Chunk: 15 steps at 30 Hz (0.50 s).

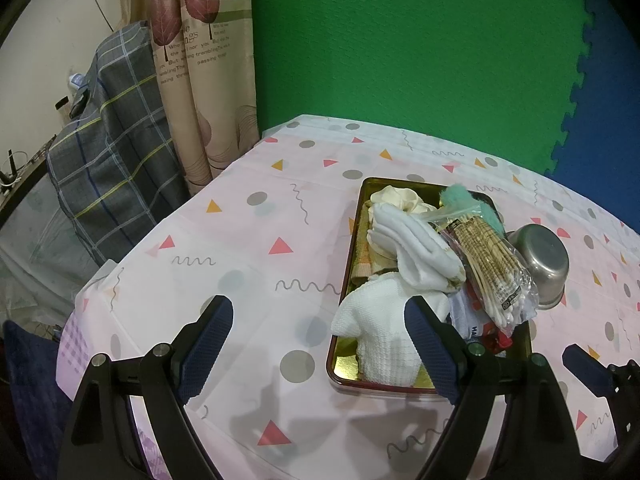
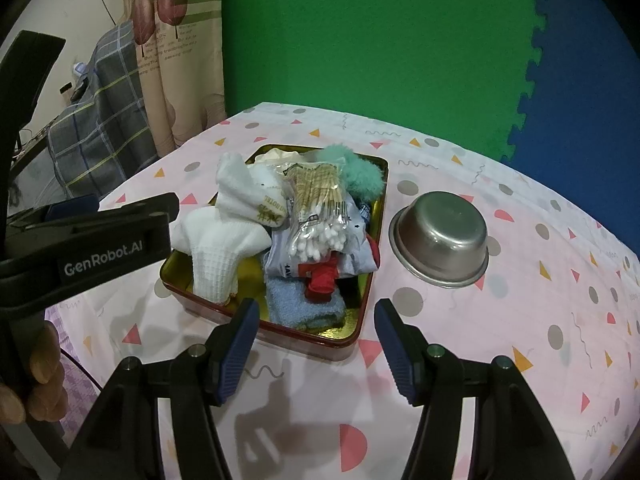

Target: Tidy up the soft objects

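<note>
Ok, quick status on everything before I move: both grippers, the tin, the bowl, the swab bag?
Left gripper: open, empty.
Right gripper: open, empty.
Tin tray: lidless, heaped with soft items.
White waffle cloth: draped over the tin's left rim.
Cotton swab bag: lying on top of the pile.
Steel bowl: upside down on the tablecloth, right of the tin.

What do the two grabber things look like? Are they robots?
Each gripper, left and right, has shiny black arms with round silver screws and two dark blue ribbed pads. White letters on the left one's side read GenRobot.AI. A person's bare fingers hold it.
</note>
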{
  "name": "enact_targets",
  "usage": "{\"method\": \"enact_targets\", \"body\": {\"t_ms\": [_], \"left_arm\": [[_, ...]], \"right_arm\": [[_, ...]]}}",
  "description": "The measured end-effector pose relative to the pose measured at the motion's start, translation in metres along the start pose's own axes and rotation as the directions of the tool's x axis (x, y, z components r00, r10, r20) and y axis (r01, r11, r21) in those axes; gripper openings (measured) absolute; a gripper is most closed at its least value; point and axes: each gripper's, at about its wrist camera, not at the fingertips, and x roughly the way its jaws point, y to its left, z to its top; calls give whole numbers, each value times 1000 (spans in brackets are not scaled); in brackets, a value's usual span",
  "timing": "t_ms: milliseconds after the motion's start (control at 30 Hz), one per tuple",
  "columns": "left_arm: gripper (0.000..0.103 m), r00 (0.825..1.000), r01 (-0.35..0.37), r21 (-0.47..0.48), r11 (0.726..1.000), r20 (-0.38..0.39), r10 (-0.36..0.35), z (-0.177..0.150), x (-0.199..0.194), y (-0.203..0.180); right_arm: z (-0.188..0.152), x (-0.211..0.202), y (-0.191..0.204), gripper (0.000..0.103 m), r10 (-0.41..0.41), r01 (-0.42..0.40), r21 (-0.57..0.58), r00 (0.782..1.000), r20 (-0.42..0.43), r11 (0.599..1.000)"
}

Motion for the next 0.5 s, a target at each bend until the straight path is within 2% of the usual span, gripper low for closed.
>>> {"method": "enact_targets", "body": {"t_ms": [500], "left_arm": [[85,1000,7,-1,1000,-8,-7,-2,2,-3]], "right_arm": [[-2,1,1,61,5,-5,-2,1000,-6,1000]]}}
